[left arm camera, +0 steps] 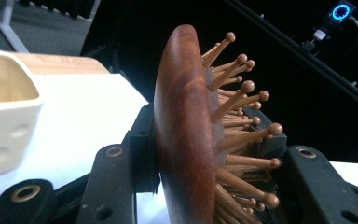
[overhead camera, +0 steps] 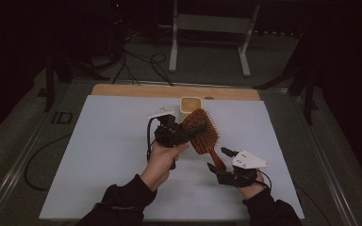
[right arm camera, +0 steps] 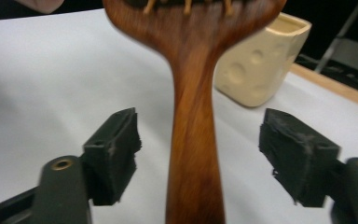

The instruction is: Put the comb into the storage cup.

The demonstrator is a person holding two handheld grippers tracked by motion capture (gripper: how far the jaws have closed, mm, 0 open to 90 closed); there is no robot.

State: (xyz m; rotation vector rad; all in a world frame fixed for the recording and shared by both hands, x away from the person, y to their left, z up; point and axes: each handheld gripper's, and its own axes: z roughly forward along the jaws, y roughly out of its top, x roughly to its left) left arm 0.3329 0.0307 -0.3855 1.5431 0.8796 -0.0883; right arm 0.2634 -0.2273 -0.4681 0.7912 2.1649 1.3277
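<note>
**Table and what sat on it**

Table (overhead camera: 122, 89) had a light wooden top, showing as a strip along the far edge. White sheet (overhead camera: 108, 155) covered nearly all of it. Cream cup (overhead camera: 190, 104), dimpled sides, stood upright on the sheet near the far edge.

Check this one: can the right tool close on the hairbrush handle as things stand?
Probably yes. The right tool is open with the handle of the hairbrush between its jaws, nothing in the gap. The left tool grips the brush head.
</note>
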